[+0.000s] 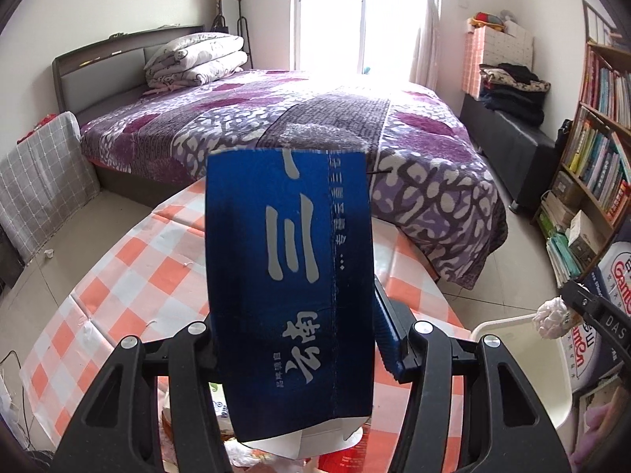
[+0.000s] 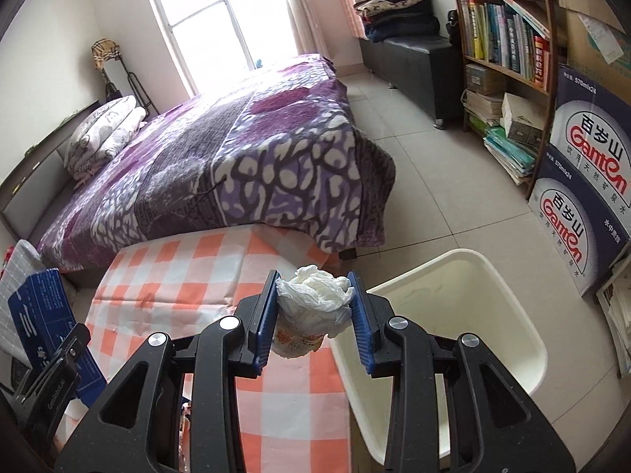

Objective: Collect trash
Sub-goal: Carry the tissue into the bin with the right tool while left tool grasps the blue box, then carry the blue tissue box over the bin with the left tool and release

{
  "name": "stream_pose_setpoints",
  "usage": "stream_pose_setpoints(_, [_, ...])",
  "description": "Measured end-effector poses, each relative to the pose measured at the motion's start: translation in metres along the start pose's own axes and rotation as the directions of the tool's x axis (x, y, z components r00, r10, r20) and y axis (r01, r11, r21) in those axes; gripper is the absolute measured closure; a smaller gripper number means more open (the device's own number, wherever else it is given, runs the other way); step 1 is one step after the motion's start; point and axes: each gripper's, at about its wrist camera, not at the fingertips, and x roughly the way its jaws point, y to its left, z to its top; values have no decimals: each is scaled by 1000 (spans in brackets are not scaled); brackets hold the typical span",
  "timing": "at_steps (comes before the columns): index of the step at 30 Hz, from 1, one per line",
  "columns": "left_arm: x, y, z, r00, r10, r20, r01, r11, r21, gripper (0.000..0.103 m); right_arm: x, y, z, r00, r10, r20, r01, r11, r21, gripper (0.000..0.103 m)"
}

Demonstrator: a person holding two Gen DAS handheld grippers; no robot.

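**Two wrist cameras above the checked table, both facing the bed**

The left wrist camera looks forward and down along its own fingers, very close to a blue carton [image 1: 290, 295] that fills the middle of its view. Past it lie the orange-checked tablecloth [image 1: 130, 276], the purple bed [image 1: 276, 118] and the window [image 1: 331, 12].

The right wrist camera tilts down likewise, close on a crumpled tissue [image 2: 315, 299], and sits further right, over the white bin [image 2: 493, 315].

Both views share the tablecloth, bed, window, bookshelf [image 1: 599, 149], bin and Ganten boxes [image 2: 583, 197]. Each also catches the other's load at its edge.
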Motion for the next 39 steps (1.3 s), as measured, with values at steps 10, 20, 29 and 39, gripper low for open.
stream_pose_setpoints(10, [-5, -75, -4, 989, -134, -59, 138, 988, 64, 57, -15, -96, 14, 998, -45, -48, 57, 957, 286, 53])
stream_pose_setpoints(20, [68, -92, -6, 944, -23, -328, 74, 987, 145, 21, -28, -133, 18, 999, 29, -44, -10, 925, 380, 29])
stream_pose_setpoints(29, [140, -33, -19, 851, 65, -522, -16, 995, 98, 21, -13, -122, 22, 990, 98, -104, -54, 929, 365, 19])
stream_pose_setpoints(39, [165, -24, -52, 799, -47, -599, 21, 998, -51, 25, 0, -106, 21, 978, 133, -161, -71, 938, 340, 14])
